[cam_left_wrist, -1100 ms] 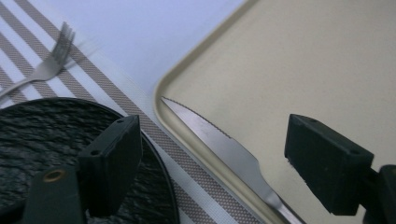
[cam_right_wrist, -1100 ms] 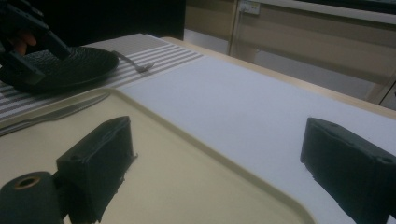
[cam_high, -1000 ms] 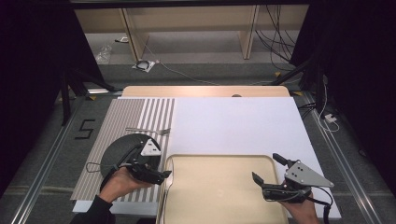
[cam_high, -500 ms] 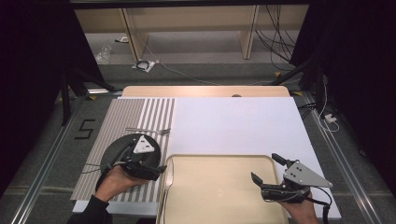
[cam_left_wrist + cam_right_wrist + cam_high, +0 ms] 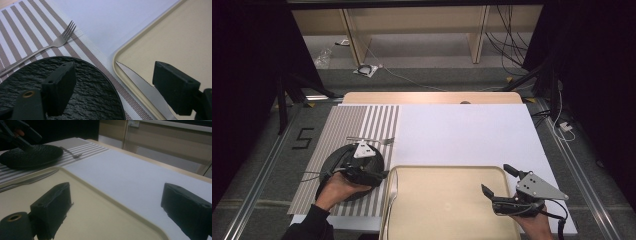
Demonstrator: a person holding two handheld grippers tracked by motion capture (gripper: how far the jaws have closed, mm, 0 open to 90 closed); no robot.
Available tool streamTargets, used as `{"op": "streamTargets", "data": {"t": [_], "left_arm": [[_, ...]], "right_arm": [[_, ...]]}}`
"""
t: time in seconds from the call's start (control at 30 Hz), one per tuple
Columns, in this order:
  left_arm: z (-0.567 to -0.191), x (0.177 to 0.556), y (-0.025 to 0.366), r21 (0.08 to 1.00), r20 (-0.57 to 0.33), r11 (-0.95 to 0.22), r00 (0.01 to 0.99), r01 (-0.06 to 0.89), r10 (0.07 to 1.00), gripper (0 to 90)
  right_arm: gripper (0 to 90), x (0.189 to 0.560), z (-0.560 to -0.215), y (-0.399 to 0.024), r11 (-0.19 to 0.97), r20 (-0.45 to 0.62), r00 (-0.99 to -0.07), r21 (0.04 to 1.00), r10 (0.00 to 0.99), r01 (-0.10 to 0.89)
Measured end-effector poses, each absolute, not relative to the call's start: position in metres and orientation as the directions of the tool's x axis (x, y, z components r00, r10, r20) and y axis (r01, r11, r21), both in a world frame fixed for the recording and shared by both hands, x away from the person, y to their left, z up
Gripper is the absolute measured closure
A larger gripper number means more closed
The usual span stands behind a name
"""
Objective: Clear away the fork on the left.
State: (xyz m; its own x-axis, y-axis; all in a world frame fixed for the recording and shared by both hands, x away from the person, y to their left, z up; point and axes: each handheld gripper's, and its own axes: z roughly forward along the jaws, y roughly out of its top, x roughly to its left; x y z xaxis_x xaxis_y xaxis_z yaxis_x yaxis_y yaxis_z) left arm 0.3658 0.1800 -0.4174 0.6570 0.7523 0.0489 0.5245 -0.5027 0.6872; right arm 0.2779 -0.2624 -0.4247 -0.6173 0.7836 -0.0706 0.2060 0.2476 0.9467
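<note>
My left gripper (image 5: pixel 380 172) hovers open over the right edge of a black textured plate (image 5: pixel 337 159) on a striped placemat (image 5: pixel 362 120). In the left gripper view its left jaw is above the plate (image 5: pixel 82 92) and its right jaw above a serrated knife (image 5: pixel 142 91). The knife (image 5: pixel 392 196) lies along the left rim of a beige tray (image 5: pixel 447 210). A fork (image 5: pixel 373 141) rests just beyond the plate, tines to the right. My right gripper (image 5: pixel 495 179) stands open over the tray's right part (image 5: pixel 105 220), holding nothing.
A white mat (image 5: pixel 462 135) covers the table beyond the tray. Wooden shelving (image 5: pixel 412 20) and cables (image 5: pixel 512 40) lie on the floor past the table's far edge. A black "5" mark (image 5: pixel 302 138) sits on the floor to the left.
My left gripper has drifted slightly away from the near edge, over the plate. The right gripper has hardly moved.
</note>
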Motion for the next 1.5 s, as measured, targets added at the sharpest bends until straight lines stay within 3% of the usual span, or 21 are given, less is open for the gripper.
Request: {"op": "streamTargets", "data": {"t": [0.73,1.5], "left_arm": [[-0.418,0.413,0.192,0.667,0.144,-0.529,0.605,0.525,0.783,19.6],[-0.422,0.489,0.218,0.557,0.205,-0.584,0.584,0.590,0.785,21.7]], "right_arm": [[10.3,0.276,-0.424,-0.264,0.247,-0.073,-0.607,0.946,0.792,0.209],[10.2,0.277,-0.425,-0.263,0.253,-0.073,-0.611,0.944,0.788,0.213]]}}
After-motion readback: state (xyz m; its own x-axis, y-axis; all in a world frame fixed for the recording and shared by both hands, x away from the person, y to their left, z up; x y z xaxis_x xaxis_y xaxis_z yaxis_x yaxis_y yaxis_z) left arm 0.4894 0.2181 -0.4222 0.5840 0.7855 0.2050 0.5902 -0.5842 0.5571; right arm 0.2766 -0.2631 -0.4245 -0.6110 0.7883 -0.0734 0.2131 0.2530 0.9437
